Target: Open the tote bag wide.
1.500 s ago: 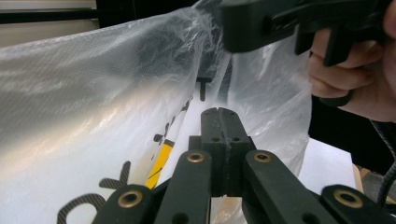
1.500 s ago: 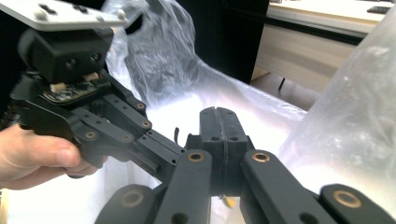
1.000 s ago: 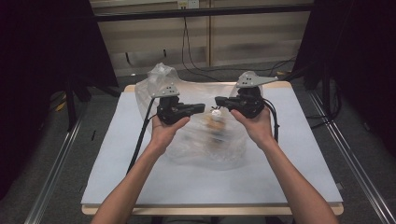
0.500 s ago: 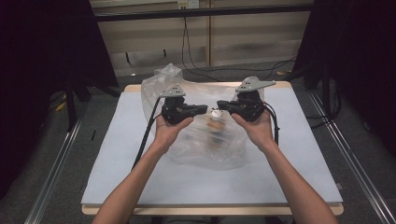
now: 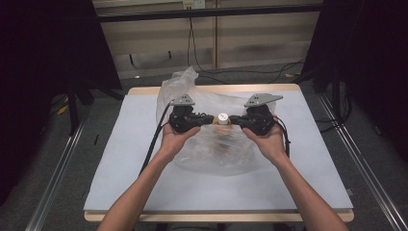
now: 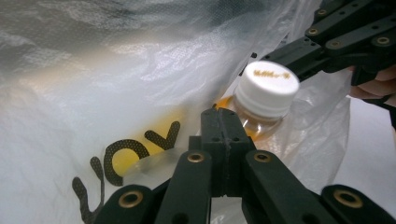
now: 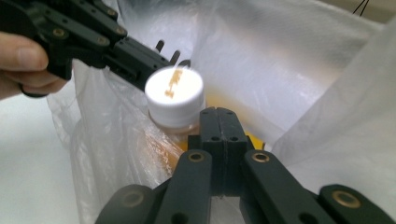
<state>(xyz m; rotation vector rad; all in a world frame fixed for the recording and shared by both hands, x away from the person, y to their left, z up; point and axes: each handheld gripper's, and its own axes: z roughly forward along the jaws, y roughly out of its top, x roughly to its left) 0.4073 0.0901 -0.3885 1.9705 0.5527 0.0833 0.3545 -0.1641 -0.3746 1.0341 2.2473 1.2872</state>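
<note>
High view above the table (image 5: 144,192) looking forward and down, both gripper views close, sharing the bottle cap (image 6: 271,84).

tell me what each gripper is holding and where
Both the left gripper and the right gripper look shut on the clear plastic bag, by its film beside the white-capped bottle.

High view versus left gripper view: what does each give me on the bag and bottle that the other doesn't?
High view alone: the whole clear plastic bag lying on the white table, both forearms, and the left tongs and right tongs meeting at the bottle from either side.

Left gripper view alone: dark lettering on the bag, gold print on the white cap, orange liquid under it, and the left tongs shut, tips beside the bottle neck.

Both: the white-capped bottle poking from the bag's mouth, and the right tongs beyond it.
</note>
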